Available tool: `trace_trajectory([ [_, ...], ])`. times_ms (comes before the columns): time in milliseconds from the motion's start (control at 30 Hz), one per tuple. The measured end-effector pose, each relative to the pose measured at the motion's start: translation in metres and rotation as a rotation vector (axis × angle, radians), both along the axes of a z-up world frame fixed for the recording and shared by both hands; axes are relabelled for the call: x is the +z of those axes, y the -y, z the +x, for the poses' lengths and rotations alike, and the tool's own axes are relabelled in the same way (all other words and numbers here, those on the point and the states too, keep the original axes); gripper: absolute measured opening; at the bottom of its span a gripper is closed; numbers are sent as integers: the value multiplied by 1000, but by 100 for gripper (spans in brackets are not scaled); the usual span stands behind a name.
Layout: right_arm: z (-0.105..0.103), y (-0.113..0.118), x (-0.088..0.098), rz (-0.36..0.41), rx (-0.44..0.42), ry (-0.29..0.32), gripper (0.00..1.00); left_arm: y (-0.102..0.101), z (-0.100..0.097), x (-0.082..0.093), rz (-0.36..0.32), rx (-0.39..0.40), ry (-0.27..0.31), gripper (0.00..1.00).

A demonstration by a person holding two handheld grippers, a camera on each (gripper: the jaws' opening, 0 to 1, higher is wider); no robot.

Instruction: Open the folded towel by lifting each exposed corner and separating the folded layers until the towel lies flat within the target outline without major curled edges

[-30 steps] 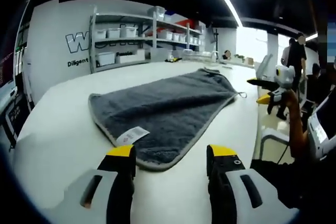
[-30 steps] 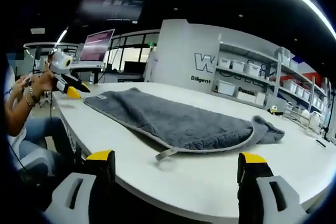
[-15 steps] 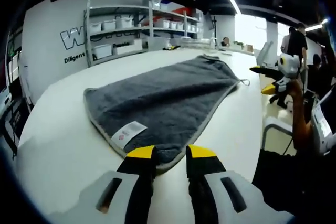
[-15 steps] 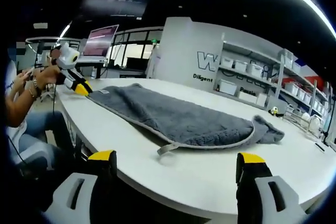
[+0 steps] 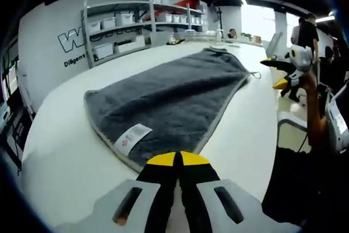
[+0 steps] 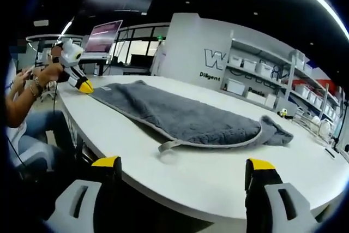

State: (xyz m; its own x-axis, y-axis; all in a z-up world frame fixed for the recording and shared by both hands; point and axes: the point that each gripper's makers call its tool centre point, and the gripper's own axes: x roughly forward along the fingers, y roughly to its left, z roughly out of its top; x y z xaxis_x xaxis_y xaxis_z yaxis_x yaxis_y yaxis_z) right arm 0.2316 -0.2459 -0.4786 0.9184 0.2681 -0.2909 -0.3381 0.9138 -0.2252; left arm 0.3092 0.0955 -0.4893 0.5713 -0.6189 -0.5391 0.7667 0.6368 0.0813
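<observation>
We see one grey towel (image 5: 174, 88) lying folded lengthwise on the white desk (image 5: 60, 151), its pile plush and its border a paler grey band. At its far end in the right gripper view the top layer curls back over itself in a rumpled flap (image 6: 275, 132). One hanging loop (image 6: 168, 146) sticks out from the long edge toward the desk's rim. One white care label (image 5: 132, 136) with a small red mark sits near the corner; we cannot read its print.

The left gripper (image 5: 177, 159) has its two yellow-tipped fingers pressed together at the towel's near corner, and we cannot tell whether any fabric is caught between them. The right gripper (image 6: 182, 163) hangs off the desk's edge with its fingers spread wide, empty.

On the back wall large letters begin "W", with "Diligent" beneath.
</observation>
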Motion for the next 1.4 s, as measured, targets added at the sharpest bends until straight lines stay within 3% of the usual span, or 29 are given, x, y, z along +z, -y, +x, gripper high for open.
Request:
trace_trajectory([
  [333,-1,1,1,-13,-5,0,95,-5,-7,0,47,-13,-23,1],
  [1400,-7,8,3,-35,-32,0,95,-21,-27,-3,77,-22,-63,1],
])
